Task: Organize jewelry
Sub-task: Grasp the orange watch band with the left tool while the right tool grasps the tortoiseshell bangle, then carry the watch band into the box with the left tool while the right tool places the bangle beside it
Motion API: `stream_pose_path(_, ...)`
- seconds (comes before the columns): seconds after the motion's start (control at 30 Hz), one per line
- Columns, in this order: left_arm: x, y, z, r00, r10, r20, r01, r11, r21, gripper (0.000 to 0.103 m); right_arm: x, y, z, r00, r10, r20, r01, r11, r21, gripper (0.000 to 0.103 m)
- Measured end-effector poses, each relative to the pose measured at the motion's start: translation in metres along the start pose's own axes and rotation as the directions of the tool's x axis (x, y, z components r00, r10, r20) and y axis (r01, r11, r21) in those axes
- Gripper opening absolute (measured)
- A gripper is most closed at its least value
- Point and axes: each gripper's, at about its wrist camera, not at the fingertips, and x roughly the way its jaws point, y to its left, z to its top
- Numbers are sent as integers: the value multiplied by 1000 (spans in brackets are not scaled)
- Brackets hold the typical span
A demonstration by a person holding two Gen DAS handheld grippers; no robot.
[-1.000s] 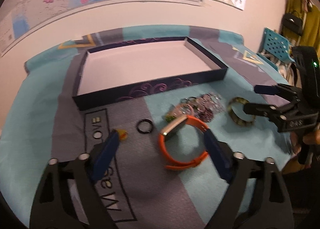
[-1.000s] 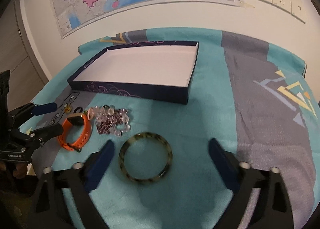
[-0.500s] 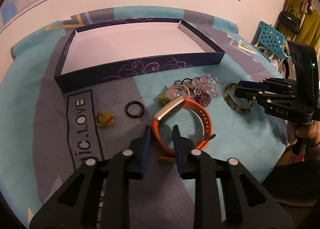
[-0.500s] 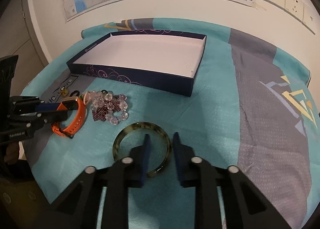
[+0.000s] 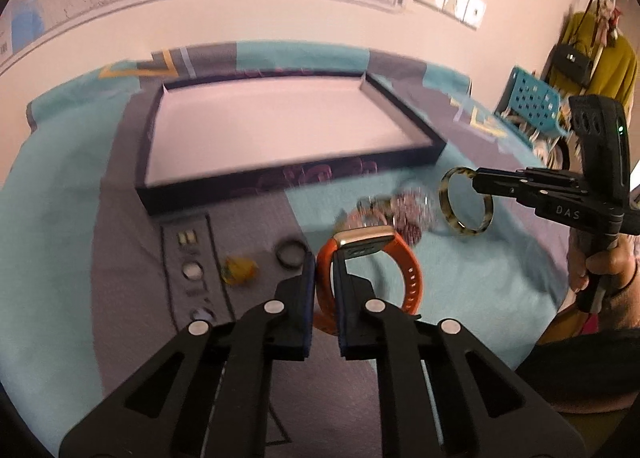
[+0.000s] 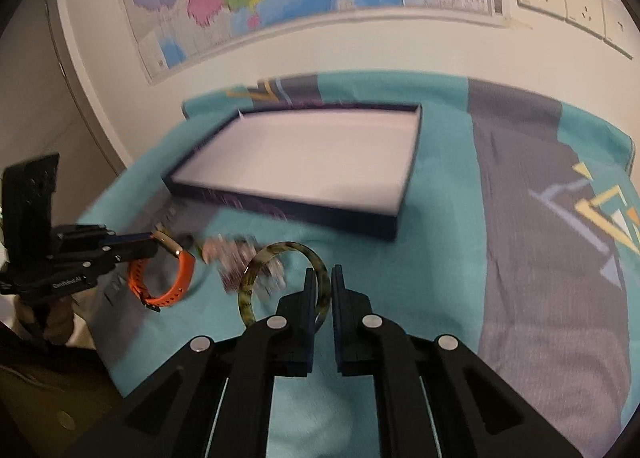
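A: Both pieces look picked up. The left gripper (image 5: 325, 272) is closing, with the strap of the orange wristband (image 5: 374, 270) pinched between its pads, just in front of the box (image 5: 288, 181).

B: And the other one?

A: The right gripper (image 6: 322, 288) is clenched on the rim of the mottled bangle (image 6: 280, 282), which stands on edge, also in front of the box, to the wristband's right.

B: So the carry comes next?

A: I'd say so: over the near wall of the box, then let go inside on its white floor. The beads (image 5: 408, 209), the black ring (image 5: 291, 254) and the small yellow piece (image 5: 239, 270) lie in front of the box, untouched.
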Motion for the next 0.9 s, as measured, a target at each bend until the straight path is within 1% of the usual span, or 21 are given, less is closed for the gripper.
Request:
stream_pose_path(0.07, -7, 6, 13, 999, -9, 31, 9, 1000, -3, 9, 0, 3, 12, 1000, 12, 24, -12, 1000, -9, 6)
stream_pose_path(0.23, -15, 19, 48, 995, -2, 100, 2, 1000, 1, 9, 13, 8, 52, 997, 11, 73, -7, 999, -49, 6)
stream_pose_path(0.3, -11, 26, 68, 992, 29, 119, -29, 1000, 5, 9, 24, 6, 70, 997, 7, 78, -4, 999, -47, 6)
stream_pose_path(0.4, -1, 37, 92, 991, 39, 130, -38, 999, -12, 9, 46, 0, 95, 998, -11, 67, 13, 999, -32, 6)
stream_pose_path(0.47, 9, 42, 104, 989, 63, 133, -62, 998, -7, 9, 58, -3, 107, 997, -36, 63, 38, 999, -29, 6)
stream_pose_path(0.5, 16, 45, 114, 988, 80, 130, -80, 997, -7, 9, 66, -6, 113, 997, -44, 57, 46, 999, -24, 6)
stream_pose_path(0.6, 38, 53, 130, 989, 92, 113, -90, 996, -17, 9, 92, -17, 131, 997, -68, 33, 68, 998, 14, 6)
stream_pose_path(0.7, 59, 58, 140, 990, 108, 93, -106, 994, -19, 9, 113, -22, 142, 997, -83, 7, 82, 996, 40, 6)
stream_pose_path(0.9, 99, 68, 157, 992, 126, 30, -125, 991, -40, 9, 144, -25, 154, 992, -116, -49, 118, 992, 45, 6)
